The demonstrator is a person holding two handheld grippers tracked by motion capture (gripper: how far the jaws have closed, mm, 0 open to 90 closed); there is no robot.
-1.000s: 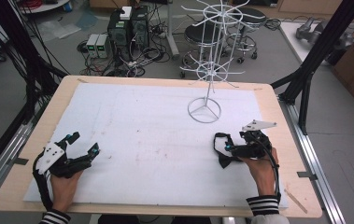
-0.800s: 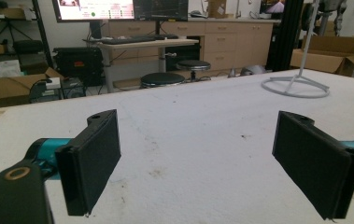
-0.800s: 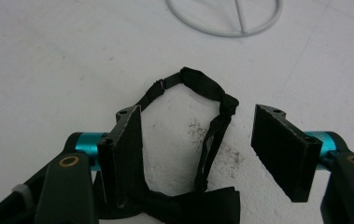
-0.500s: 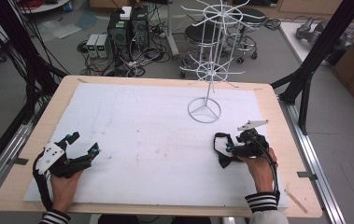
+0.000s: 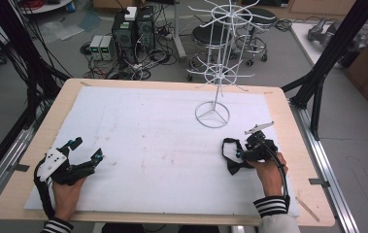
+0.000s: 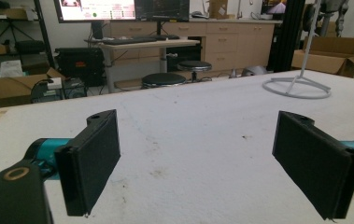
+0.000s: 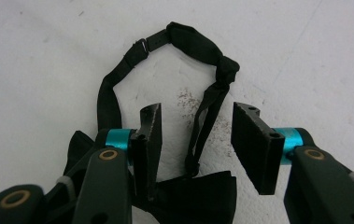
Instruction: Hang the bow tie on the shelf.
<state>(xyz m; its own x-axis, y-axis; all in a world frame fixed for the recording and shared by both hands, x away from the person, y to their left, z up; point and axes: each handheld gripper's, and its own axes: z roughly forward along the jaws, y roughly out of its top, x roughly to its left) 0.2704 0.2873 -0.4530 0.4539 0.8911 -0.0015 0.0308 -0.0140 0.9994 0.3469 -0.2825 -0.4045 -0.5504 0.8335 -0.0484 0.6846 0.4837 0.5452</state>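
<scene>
Black bow tie (image 7: 198,186); one only.

Black fabric bow tie with thin adjustable neck strap (image 7: 198,126) is lying flat on the white padded table cover (image 5: 147,141), at its right-front area. Strap is forming a closed loop, knotted at one spot, small clasp showing on the far side. Bow part is sitting at the near end, partly hidden under the right gripper (image 7: 195,140), whose spread jaws are straddling one strap run.
</scene>
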